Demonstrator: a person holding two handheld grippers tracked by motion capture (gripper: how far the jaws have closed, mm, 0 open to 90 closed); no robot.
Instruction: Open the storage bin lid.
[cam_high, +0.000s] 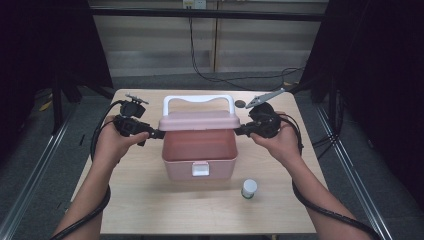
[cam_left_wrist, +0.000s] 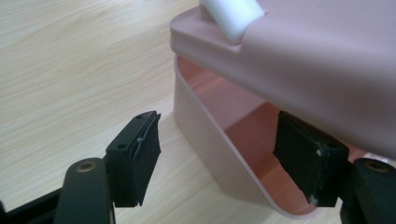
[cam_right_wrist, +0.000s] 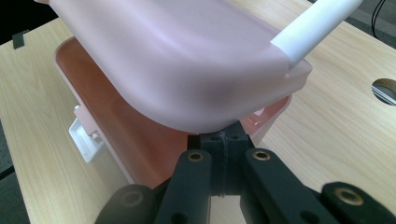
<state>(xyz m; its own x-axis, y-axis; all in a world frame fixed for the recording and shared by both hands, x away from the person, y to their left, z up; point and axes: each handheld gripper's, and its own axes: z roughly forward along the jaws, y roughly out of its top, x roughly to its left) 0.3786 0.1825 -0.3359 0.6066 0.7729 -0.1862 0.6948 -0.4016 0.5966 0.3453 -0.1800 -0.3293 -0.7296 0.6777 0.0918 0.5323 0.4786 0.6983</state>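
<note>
**Lid propped, not clamped: could drop shut or drag the box**

Pink storage box (cam_high: 199, 155) at the middle of the table (cam_high: 150, 210), lid (cam_high: 198, 120) tilted up at the front, interior open to view. White handle (cam_high: 199, 98) standing above the lid, white latch (cam_high: 200, 169) hanging free on the box's front wall. Small white-capped bottle (cam_high: 249, 188) in front of the box, toward its right corner and apart from it.

Right gripper (cam_right_wrist: 224, 140) at the box's right end: jaws fully closed with nothing between them, tip tucked under the lid's rim. Props rather than grips. Left gripper (cam_left_wrist: 217, 149) at the box's left end: jaws partly open, one pad outside the box wall, the other inside beneath the lid. Neither pad pressing, so nothing held.

Likely trouble from here:
- Slipping of the smooth, rounded rim off the closed right tip, letting the lid fall shut, possibly onto the left pad inside the box.
- Closing the left jaws on the box wall instead of the lid, so that lifting tips or drags the whole box.
- Uneven lifting from one end, twisting the lid on its hinge.
- Sliding the light box forward far enough to knock the bottle over.
</note>
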